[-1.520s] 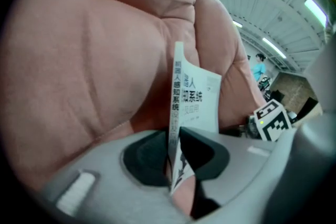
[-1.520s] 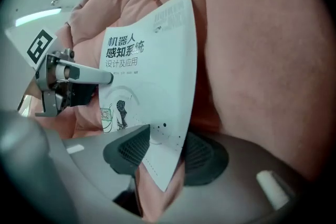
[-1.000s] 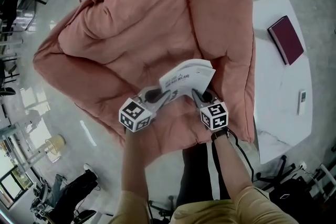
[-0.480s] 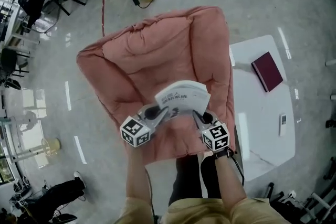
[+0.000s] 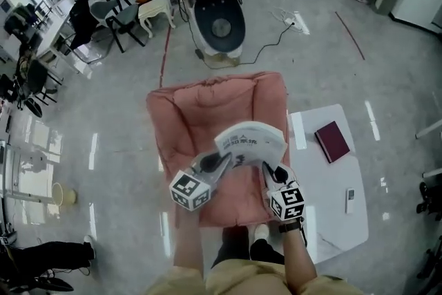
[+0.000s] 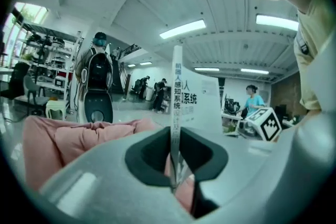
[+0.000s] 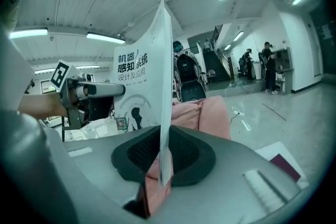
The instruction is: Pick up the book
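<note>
A white paperback book with dark print hangs in the air above the pink sofa, held from both sides. My left gripper is shut on its left edge; in the left gripper view the book's spine stands upright between the jaws. My right gripper is shut on the book's right edge, and the right gripper view shows the cover rising from the jaws. Both grippers are high above the seat.
A white low table stands right of the sofa with a maroon book and a small remote on it. A dark machine with a cable stands behind the sofa. Chairs and desks line the far left.
Both grippers have risen a long way with the book, and the head view has risen too, so the sofa and table look much smaller. Both grips on the book have held.
</note>
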The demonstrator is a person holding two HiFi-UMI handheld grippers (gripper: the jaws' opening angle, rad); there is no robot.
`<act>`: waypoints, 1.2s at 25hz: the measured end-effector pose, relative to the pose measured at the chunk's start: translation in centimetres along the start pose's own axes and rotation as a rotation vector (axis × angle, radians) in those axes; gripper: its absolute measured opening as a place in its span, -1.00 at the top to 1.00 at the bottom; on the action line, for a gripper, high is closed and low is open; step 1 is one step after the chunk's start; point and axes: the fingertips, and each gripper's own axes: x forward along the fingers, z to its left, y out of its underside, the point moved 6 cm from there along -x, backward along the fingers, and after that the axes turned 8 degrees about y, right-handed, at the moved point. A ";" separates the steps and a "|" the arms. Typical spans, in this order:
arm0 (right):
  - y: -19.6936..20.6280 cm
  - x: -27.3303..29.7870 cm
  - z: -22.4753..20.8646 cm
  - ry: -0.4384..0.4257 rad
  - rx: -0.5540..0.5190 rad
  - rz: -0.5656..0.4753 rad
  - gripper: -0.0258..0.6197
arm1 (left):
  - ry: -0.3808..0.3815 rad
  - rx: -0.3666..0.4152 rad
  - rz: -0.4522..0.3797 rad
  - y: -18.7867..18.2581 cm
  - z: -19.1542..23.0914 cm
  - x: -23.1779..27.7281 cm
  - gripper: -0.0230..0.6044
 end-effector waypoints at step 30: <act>-14.8 -19.1 3.4 0.054 -0.107 -0.282 0.75 | -0.316 0.130 -0.311 -14.6 -19.8 -6.6 0.78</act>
